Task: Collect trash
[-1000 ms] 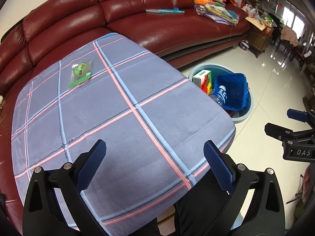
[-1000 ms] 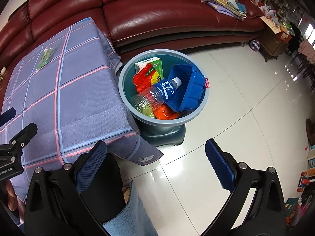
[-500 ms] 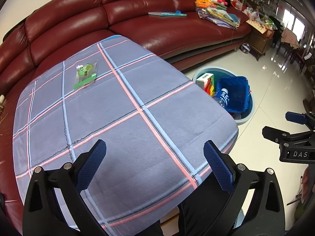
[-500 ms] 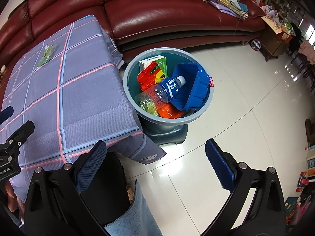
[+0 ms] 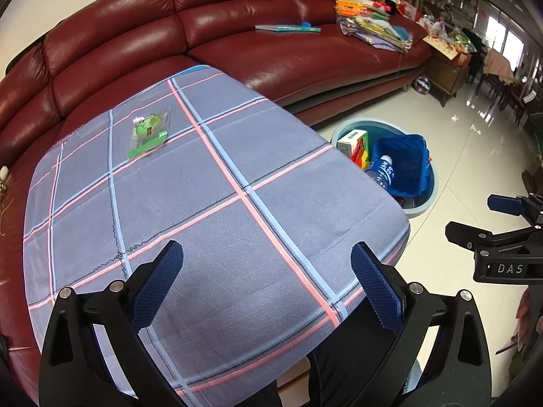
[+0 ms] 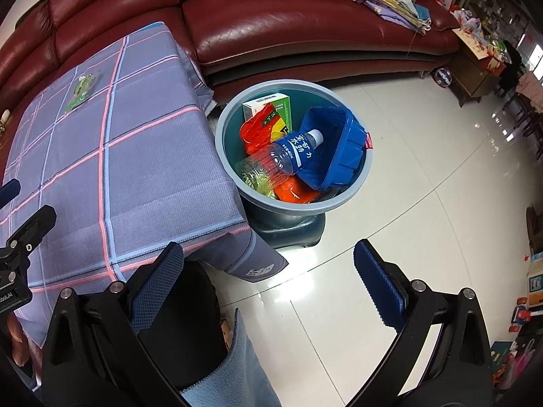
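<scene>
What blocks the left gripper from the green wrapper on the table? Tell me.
Nothing visible does. The left gripper hangs open over the near end of the tablecloth, and only bare cloth lies between it and the green wrapper at the far side.

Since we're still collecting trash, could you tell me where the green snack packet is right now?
The green snack packet lies flat on the checked tablecloth at the table's far left, near the red sofa, well away from the bin.
</scene>
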Demonstrator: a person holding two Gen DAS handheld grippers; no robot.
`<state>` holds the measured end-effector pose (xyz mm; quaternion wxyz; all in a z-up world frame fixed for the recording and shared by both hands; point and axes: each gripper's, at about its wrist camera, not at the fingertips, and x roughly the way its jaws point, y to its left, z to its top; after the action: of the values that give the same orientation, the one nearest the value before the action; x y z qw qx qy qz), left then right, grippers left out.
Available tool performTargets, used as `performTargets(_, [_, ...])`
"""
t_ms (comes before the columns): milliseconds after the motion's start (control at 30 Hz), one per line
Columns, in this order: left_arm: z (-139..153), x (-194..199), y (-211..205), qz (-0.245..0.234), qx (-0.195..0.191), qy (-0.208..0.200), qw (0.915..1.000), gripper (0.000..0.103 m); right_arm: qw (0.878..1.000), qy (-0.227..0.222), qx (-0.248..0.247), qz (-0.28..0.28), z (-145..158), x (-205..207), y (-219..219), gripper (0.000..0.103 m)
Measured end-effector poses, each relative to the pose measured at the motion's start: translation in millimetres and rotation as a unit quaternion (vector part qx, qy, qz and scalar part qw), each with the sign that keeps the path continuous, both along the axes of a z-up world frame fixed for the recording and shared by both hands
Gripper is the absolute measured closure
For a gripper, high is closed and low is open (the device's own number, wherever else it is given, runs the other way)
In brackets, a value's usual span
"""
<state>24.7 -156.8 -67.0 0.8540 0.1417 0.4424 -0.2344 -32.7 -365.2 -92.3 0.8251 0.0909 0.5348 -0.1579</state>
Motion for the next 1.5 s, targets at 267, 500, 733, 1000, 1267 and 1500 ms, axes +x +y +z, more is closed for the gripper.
performTargets(267, [0.1, 0.2, 0.4, 0.000, 0.000, 0.000, 1.0000, 0.004, 1.000, 0.001, 0.000, 0.001, -0.1, 0.2, 0.0, 0.007])
performTargets(500, [0.0, 1.3, 1.0, 0.000, -0.001, -0.001, 1.0000, 0.004, 1.000, 0.004, -0.001, 0.001, -2.6, 3.0, 0.9, 0.007])
performTargets(733, [0.1, 3.1, 2.0, 0.002, 0.000, -0.001, 1.0000, 0.004, 1.000, 0.005, 0.001, 0.001, -4.1, 6.1, 2.1, 0.007])
performTargets(1000, [0.0, 6.4, 3.8, 0.005, 0.002, -0.003, 1.0000, 0.004, 1.000, 0.009, 0.003, 0.002, -6.5, 11.2, 3.5, 0.007])
performTargets(1267, [-0.4, 7.6, 3.0, 0.004, 0.004, -0.006, 1.0000, 0.004, 1.000, 0.015, 0.005, 0.001, -10.7, 16.4, 4.0, 0.007])
performTargets(1500, [-4.8, 9.8, 0.1, 0.000, 0.006, -0.004, 1.0000, 0.004, 1.000, 0.021, 0.005, -0.002, -14.9, 17.8, 2.0, 0.007])
